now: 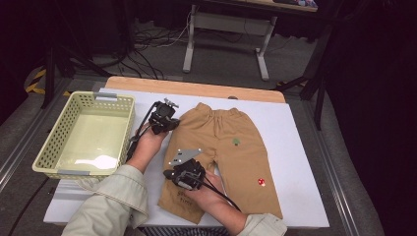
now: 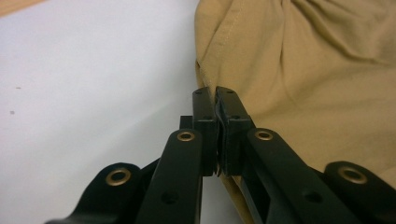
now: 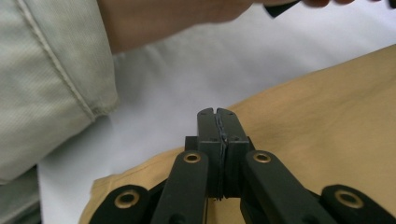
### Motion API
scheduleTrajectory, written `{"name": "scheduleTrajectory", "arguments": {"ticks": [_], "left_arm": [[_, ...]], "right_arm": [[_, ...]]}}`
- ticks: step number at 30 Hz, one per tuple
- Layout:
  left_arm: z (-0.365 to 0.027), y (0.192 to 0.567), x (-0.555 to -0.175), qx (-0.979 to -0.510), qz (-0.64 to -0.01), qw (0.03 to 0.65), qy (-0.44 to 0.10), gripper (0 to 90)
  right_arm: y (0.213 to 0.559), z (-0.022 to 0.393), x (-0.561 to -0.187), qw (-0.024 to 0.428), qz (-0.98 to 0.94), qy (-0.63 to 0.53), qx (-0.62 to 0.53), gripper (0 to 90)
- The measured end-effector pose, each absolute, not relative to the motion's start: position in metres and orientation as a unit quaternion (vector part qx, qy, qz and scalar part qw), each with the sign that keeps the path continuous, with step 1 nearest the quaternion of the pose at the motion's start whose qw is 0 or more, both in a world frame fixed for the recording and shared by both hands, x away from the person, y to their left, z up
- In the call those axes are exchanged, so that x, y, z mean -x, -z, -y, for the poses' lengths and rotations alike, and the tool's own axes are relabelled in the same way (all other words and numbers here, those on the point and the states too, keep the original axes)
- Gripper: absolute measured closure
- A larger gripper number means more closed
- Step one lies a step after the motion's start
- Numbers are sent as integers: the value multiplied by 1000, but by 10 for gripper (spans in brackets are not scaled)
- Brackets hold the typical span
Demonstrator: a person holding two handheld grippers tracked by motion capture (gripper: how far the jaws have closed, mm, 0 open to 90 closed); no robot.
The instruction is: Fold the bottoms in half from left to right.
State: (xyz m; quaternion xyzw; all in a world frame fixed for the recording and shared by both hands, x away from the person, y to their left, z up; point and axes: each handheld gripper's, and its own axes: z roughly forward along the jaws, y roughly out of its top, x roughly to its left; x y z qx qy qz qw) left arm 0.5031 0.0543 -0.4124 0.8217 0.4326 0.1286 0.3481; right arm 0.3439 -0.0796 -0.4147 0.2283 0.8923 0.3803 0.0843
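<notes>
Tan trousers (image 1: pixel 231 142) lie flat on the white table (image 1: pixel 300 123), waist at the far side, with a small green patch and a red one on the right leg. My left gripper (image 1: pixel 173 127) is at the waist's left edge. Its jaws are shut on the trousers' edge (image 2: pixel 215 93), and tan cloth (image 2: pixel 303 60) runs up to the tips. My right gripper (image 1: pixel 168 173) sits on the left leg's outer edge, lower down. Its jaws (image 3: pixel 217 114) are shut on a fold of the cloth (image 3: pixel 327 112).
A pale green basket (image 1: pixel 51 142) stands at the table's left. A wooden strip edges the far side of the table. Cables and a desk frame lie on the floor beyond. A light sleeve (image 3: pixel 46 93) is close to the right gripper.
</notes>
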Motion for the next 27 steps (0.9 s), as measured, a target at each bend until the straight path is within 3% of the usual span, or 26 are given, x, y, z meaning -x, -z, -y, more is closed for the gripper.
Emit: {"name": "scheduleTrajectory", "arguments": {"ticks": [27], "left_arm": [[-72,342,-491,-794,-434,383,-186,875]], "right_arm": [[362,100,-342,91,-854,-461,-224,900]]}}
